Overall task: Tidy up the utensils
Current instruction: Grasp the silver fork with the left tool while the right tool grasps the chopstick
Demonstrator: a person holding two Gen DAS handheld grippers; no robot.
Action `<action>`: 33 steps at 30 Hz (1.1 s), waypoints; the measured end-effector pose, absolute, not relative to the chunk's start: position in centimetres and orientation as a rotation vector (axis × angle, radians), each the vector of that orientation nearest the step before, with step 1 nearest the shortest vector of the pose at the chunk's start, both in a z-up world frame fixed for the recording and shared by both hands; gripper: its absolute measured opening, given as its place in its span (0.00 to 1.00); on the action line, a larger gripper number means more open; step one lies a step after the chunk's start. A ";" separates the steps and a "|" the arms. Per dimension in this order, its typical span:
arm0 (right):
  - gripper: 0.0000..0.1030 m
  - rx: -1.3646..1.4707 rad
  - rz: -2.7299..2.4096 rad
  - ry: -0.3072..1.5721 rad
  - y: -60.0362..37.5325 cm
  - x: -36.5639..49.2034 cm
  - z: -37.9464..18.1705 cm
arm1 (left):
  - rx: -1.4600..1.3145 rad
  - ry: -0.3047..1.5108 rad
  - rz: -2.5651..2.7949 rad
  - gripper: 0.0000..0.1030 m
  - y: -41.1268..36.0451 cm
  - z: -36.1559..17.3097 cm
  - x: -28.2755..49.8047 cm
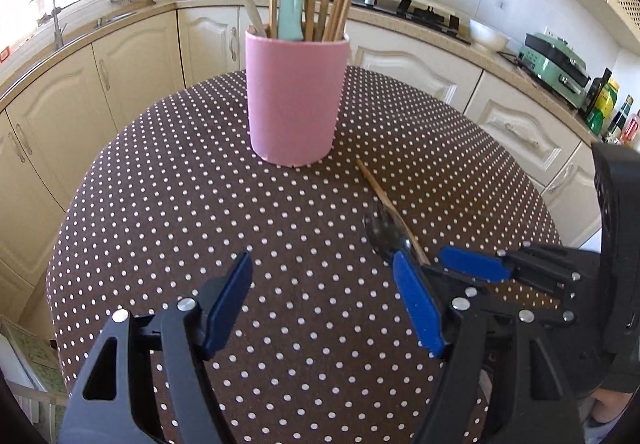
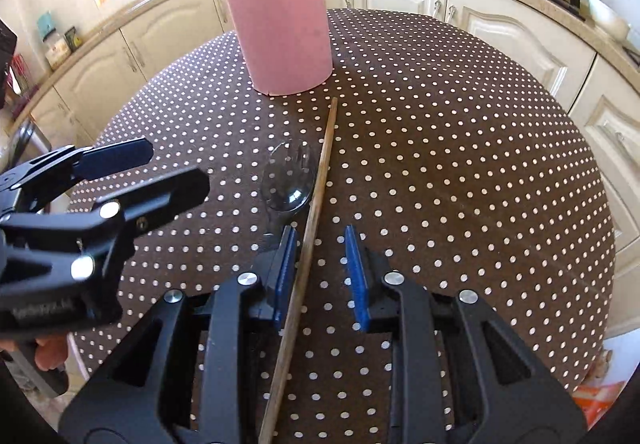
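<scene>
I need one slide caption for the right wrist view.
Right gripper open around wooden chopstick beside clear plastic spork.

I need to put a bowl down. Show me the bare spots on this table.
The tablecloth left of the pink holder is bare, as is the stretch right of the chopstick. It is crowded in front of the holder, where the chopstick, the clear spork and both grippers sit.

No lettering anywhere is clear enough to read.
</scene>
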State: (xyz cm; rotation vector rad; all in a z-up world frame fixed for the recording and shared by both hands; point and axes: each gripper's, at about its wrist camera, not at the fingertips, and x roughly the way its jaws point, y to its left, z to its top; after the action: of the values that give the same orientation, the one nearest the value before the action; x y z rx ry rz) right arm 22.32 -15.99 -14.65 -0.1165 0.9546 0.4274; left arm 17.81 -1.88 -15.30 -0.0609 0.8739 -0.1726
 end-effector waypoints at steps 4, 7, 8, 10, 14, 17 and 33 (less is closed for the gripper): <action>0.07 -0.127 0.414 0.963 -16.5 22.9 -14.8 | -0.055 0.908 -0.188 0.69 -2.5 -15.9 17.9; 0.06 -0.089 0.418 0.974 -17.8 23.4 -14.9 | -0.039 0.934 -0.214 0.69 -3.6 -16.5 18.1; 0.06 -0.086 0.409 0.972 -18.2 23.5 -14.8 | -0.033 0.950 -0.221 0.69 -4.0 -16.7 18.2; 0.06 -0.056 0.407 0.975 -19.1 23.6 -14.7 | -0.019 0.976 -0.248 0.69 -5.1 -17.1 18.4; 0.06 -0.004 0.414 0.984 -20.8 24.0 -14.6 | 0.046 1.023 -0.250 0.66 -7.3 -18.0 19.2; 0.06 0.010 0.431 0.997 -21.1 24.0 -14.4 | 0.124 1.039 -0.205 0.62 -8.7 -18.2 19.8; 0.06 -0.171 0.445 1.147 -17.9 27.3 -14.1 | 0.092 1.015 -0.260 0.11 -9.0 -17.5 21.1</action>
State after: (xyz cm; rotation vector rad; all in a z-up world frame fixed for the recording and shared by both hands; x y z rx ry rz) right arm 27.33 -17.91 -14.07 -0.1711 1.1466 0.4450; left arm 21.06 -9.01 -17.45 0.0924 1.0146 -0.2600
